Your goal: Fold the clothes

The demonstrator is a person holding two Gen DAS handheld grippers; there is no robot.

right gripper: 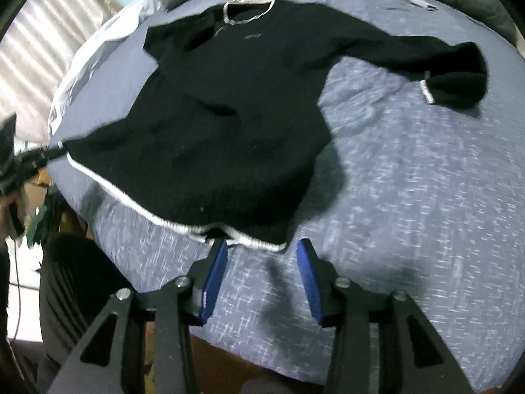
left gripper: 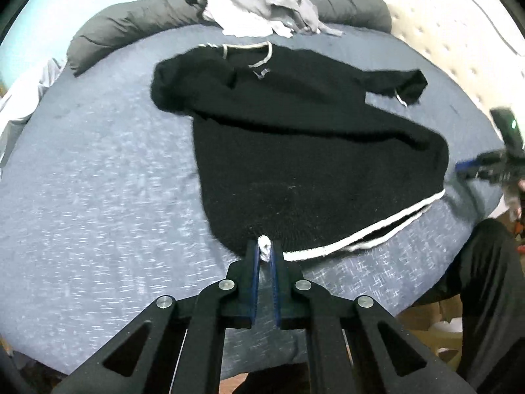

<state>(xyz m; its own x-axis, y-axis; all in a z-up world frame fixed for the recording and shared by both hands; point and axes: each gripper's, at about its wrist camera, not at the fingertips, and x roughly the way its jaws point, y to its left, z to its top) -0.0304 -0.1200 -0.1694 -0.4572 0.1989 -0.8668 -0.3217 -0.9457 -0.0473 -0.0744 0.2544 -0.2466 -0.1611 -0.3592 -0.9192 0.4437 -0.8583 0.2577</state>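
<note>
sweater hem pinched in left jaws (right's apart).

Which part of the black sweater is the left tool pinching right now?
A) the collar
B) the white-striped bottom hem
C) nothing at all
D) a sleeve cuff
B: in the left wrist view the left tool is closed on a bunched bit of white trim at the bottom hem of the sweater, far from the collar and cuffs.
</note>
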